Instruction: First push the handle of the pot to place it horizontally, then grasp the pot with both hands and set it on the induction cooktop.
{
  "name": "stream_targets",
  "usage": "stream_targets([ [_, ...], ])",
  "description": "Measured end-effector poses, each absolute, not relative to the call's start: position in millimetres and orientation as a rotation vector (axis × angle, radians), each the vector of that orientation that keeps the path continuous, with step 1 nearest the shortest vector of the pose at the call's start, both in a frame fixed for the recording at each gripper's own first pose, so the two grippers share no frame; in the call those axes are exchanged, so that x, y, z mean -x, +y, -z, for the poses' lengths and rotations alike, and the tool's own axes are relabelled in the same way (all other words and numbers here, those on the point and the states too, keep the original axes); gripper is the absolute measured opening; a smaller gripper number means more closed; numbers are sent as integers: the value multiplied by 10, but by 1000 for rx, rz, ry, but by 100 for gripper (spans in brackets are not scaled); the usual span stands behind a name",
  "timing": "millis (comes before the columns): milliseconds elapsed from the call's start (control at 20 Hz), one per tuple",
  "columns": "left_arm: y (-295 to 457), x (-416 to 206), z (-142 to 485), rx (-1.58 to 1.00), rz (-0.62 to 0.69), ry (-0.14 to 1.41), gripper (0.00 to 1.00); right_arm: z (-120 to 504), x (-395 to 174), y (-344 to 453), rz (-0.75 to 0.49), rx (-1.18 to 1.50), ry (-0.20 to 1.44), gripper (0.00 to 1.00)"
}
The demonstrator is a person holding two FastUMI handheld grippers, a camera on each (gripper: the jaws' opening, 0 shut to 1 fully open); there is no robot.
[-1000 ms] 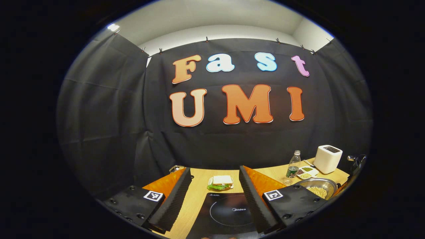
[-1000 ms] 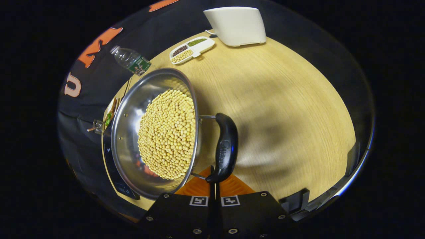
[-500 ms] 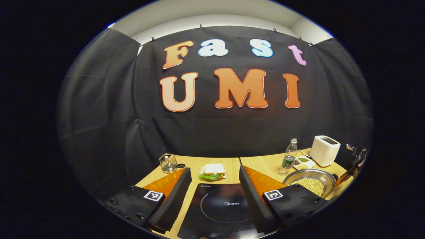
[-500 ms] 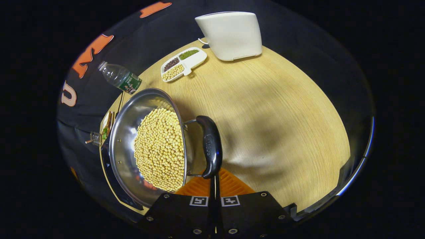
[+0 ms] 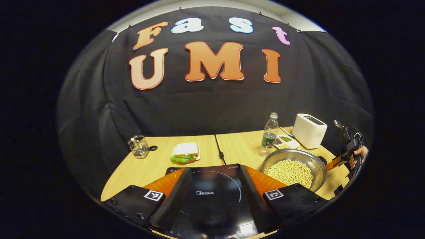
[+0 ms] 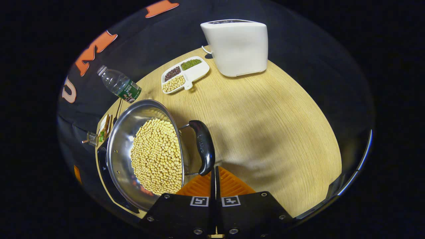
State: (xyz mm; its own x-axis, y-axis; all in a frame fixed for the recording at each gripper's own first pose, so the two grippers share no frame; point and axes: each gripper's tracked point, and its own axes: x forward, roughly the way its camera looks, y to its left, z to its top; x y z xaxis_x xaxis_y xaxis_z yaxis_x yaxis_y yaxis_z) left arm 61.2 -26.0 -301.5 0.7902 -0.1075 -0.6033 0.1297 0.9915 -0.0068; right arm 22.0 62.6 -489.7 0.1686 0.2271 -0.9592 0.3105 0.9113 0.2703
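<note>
The wooden counter (image 6: 272, 126) spreads across the middle and right of the right gripper view and runs along the lower half of the left gripper view. A black induction cooktop (image 5: 212, 196) lies at the bottom centre of the left gripper view, between the two fingers of the left gripper (image 5: 214, 196), whose jaws stand wide open with nothing in them. The steel pot (image 6: 124, 156), heaped with yellow beans (image 6: 156, 156), sits on the counter at the lower left of the right gripper view, and at the lower right of the left gripper view, just beside the cooktop. Its black handle (image 6: 203, 146) stands near the picture's centre. The right gripper (image 6: 214, 172) has its jaws closed together, tips touching the handle's lower end; in the left gripper view a hand (image 5: 357, 156) holds it at the right edge. A white toaster (image 6: 237, 46) stands at the top, a water bottle (image 6: 119, 84) at the upper left, a divided dish (image 6: 184, 74) between them. A sandwich (image 5: 184, 153) and a wire basket (image 5: 138, 146) sit left of centre in the left gripper view.
</note>
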Motion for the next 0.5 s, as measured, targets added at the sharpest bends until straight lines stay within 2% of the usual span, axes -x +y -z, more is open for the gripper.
stream_targets([
  [100, -418, -597, 3210, -7, 162, 719, 95, 4837, -267, 642, 24, -439, 1393, 0],
  [150, -493, -584, 3303, 7, 176, 760, 92, 4756, -249, 656, -2, -436, 1390, 0],
  [200, -572, -565, 3395, 22, 192, 796, 95, 4691, -249, 676, -25, -431, 1381, 0],
  [350, -827, -533, 3635, 58, 247, 900, 94, 4521, -255, 704, -76, -397, 1351, 0],
  [450, -972, -553, 3746, 75, 276, 943, 94, 4411, -356, 748, -98, -391, 1307, 5],
  [500, -1027, -579, 3798, 77, 290, 962, 94, 4383, -408, 722, -98, -381, 1290, 11],
])
